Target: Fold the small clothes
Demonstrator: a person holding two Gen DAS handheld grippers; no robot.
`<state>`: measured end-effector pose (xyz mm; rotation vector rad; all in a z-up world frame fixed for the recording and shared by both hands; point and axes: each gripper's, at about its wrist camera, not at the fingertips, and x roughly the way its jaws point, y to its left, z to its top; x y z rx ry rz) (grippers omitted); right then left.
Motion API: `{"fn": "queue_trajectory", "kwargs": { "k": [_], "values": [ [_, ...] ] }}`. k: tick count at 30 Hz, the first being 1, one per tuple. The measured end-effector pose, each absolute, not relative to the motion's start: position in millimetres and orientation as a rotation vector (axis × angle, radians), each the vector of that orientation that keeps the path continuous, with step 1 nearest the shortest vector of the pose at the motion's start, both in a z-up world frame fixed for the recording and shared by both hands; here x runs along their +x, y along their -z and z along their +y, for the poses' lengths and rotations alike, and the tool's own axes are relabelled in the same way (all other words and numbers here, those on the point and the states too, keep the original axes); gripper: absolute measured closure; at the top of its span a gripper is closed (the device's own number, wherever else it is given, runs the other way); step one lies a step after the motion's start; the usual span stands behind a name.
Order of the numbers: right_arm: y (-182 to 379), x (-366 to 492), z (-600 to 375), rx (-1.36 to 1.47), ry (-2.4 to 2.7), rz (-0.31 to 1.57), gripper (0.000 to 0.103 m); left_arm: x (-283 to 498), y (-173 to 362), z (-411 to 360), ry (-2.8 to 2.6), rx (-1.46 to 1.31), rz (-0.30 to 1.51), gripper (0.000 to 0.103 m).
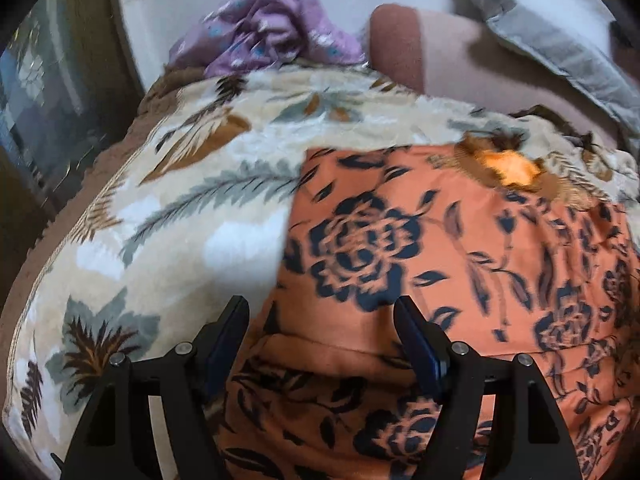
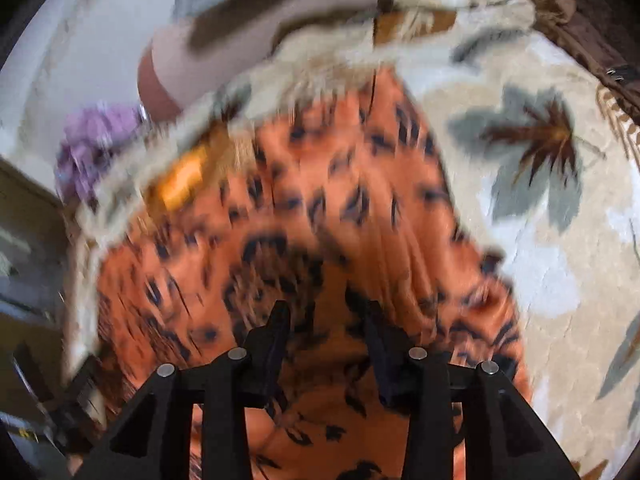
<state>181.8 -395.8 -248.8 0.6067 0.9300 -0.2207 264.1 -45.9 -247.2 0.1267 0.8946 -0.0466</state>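
A bed [image 1: 500, 92] carries a leaf-print blanket [image 1: 180, 200]; on the blanket lie an orange floral garment [image 1: 440, 260] and, behind it, a purple cloth [image 1: 272, 32].

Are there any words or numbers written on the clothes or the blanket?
None: no words, numbers or labels can be read in either view.
The orange garment shows only dark roses.
The blanket shows only leaves and flowers.
The purple cloth has a blurred flower print, no letters.

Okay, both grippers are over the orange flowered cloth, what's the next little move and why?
Probably lower the left gripper and close it on the orange cloth near its left edge. Both the left and right gripper are open and empty above the cloth, which lies spread on the leaf-print blanket, so nothing is gripped yet.
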Motion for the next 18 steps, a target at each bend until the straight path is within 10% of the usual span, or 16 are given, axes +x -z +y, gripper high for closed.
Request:
{"fn": "queue_trajectory", "kwargs": {
  "k": [3,18],
  "values": [
    [246,188,-398,0.553,0.257,0.864,0.047,261,249,-57,0.105,0.14,0.89,0.027],
    [276,198,-379,0.527,0.104,0.965,0.048,243,245,-78,0.14,0.21,0.997,0.02]
  ]
}}
